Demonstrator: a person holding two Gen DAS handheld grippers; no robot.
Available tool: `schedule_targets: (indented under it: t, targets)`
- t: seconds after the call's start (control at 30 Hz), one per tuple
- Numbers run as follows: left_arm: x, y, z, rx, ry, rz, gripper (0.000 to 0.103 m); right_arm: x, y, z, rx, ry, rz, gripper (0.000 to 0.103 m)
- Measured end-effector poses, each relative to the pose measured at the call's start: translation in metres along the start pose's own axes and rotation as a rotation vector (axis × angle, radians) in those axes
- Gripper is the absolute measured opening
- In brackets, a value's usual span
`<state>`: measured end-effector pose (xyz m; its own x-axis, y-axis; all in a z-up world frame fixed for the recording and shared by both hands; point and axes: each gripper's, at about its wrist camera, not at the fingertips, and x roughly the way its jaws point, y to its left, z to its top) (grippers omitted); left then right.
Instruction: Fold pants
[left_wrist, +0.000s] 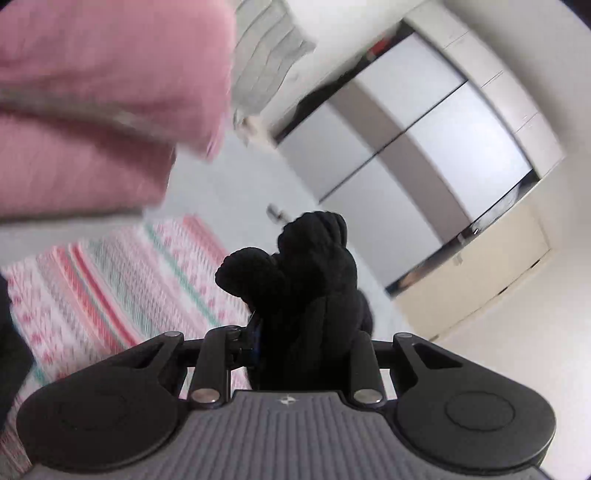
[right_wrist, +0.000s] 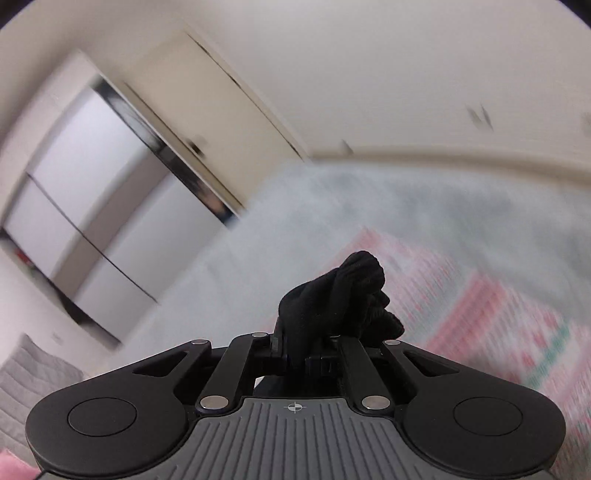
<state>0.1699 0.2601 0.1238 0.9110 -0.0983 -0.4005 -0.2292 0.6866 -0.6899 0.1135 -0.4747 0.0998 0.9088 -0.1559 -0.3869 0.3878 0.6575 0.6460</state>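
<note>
Around you lie a pink, teal and white patterned blanket (left_wrist: 122, 280) on a pale bed surface (right_wrist: 332, 221), a pink pillow (left_wrist: 103, 96) filling the upper left of your left view, a grey striped cushion (left_wrist: 266, 55) beyond it, and a wardrobe with pale sliding panels (left_wrist: 424, 147) across the room; nothing blocks either gripper. Your left gripper (left_wrist: 299, 332) pinches a thick bunch of the black pants (left_wrist: 306, 280), the cloth bulging up above the fingers. Your right gripper (right_wrist: 314, 347) is pressed nearly together on a thinner bunch of the same pants, crumpled and dark, folds hard to read.
</note>
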Motion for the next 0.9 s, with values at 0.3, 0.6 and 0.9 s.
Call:
schedule_targets:
  t: [0.3, 0.6, 0.9]
  targets:
    - [0.056, 0.122, -0.119, 0.127, 0.216, 0.211, 0.056, -0.011, -0.033, -0.047, -0.164, 0.025, -0.076, 0.007]
    - [0.072, 0.164, -0.151, 0.243, 0.281, 0.22, 0.067, 0.064, -0.141, -0.155, -0.17, 0.271, -0.334, 0.008]
    - [0.026, 0.139, -0.102, 0.172, 0.324, 0.36, 0.103, 0.051, -0.122, -0.13, -0.327, 0.196, -0.539, 0.075]
